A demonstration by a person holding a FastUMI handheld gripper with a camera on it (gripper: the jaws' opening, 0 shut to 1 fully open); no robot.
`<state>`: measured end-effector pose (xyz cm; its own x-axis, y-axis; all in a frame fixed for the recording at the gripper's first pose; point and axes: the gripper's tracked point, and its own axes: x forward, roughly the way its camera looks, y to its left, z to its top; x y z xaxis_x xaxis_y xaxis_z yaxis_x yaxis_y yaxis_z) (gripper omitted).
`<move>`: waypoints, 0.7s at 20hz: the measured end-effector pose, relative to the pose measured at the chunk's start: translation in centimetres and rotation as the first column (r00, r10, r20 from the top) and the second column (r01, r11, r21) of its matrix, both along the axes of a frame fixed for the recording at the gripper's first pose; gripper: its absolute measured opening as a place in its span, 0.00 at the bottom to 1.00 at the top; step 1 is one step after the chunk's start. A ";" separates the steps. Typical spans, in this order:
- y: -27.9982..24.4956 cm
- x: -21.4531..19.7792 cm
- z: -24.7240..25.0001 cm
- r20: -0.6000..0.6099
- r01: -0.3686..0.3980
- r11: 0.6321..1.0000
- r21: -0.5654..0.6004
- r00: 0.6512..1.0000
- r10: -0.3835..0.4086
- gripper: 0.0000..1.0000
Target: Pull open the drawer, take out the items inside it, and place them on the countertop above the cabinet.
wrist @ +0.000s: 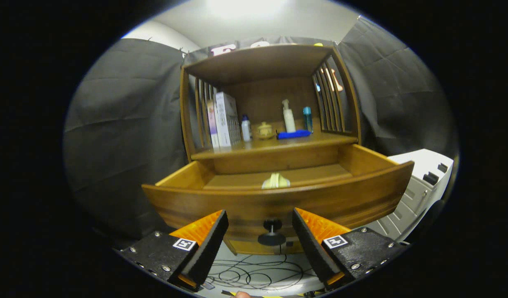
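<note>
Drawer (279, 203) first: it sticks far out of the wooden cabinet (270, 66), so the pulling part looks done, and that is why we can peek over its front wall. Its round dark knob (271, 231) sits right between the two fingers of the claw (260, 231), but the fingers are spread wide and do not touch it or pinch anything. I think the claw hangs low and a bit back from the drawer front so that it can go up and over the wall next. Inside the drawer lies one pale yellow thing (275, 181), close behind the middle of the front wall. Only its top pokes up, so it is hard to say what it is (maybe a soft cloth or a little toy, I cannot tell). The wall hides the floor of the drawer near the front, so more things could lie there. Above the drawer is the table (274, 145) of the cabinet, where the things should go. It already holds some tall boxes (225, 120), a small bottle (246, 128), a little round jar (264, 130), a pump bottle (288, 116), a blue bottle (307, 119) and a flat blue thing (294, 134). Bare room is left near its front edge. Down on the floor lie thin dark wires (254, 273), and a white box (423, 182) with buttons stands beside the cabinet, partly cut off.
</note>
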<state>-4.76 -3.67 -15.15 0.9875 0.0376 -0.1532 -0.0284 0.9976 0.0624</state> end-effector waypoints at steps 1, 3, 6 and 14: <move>-0.1 0.1 1.6 0.016 0.007 1.000 -0.015 1.000 -0.007 0.96; -0.2 1.0 4.1 0.014 0.016 0.999 -0.045 1.000 -0.015 0.96; 0.0 3.6 7.1 -0.018 0.036 0.997 -0.071 0.999 -0.037 0.96; -0.4 12.8 6.7 -0.259 0.141 0.987 -0.072 0.953 -0.155 0.96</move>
<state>8.02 -4.10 -8.47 0.9057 -0.1211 -0.4062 0.1304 0.9914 -0.0048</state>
